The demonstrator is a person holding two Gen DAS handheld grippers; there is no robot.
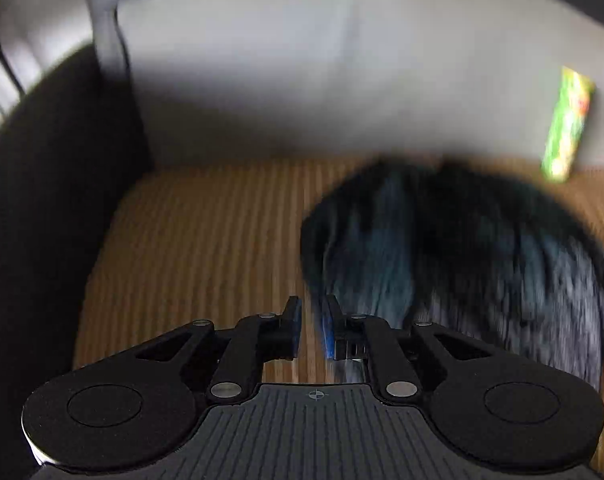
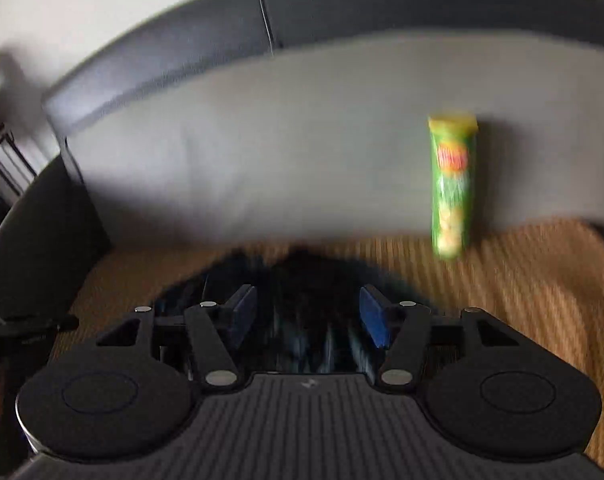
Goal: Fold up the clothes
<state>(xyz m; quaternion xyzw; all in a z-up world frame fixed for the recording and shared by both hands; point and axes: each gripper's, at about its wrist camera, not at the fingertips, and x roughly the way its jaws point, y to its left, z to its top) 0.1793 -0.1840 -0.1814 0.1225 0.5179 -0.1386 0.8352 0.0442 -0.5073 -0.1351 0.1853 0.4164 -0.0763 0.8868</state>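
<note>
A dark blue-black garment point(image 1: 461, 260) lies crumpled and motion-blurred on a ribbed orange-brown seat cover point(image 1: 206, 240). My left gripper point(image 1: 311, 320) hangs over the cover at the garment's left edge. Its jaws stand a narrow gap apart, and only the cover shows between them. In the right wrist view the garment point(image 2: 309, 272) spreads under my right gripper point(image 2: 307, 316). This gripper is wide open, its blue pads point(image 2: 375, 316) stand on either side of the dark cloth, and they do not press on it.
A grey sofa back cushion point(image 1: 302, 80) rises behind the seat, with a dark armrest point(image 1: 42, 200) at the left. A green snack tube point(image 2: 451, 188) leans upright against the backrest at the right. Bare ribbed cover point(image 2: 521, 280) lies to the right of the garment.
</note>
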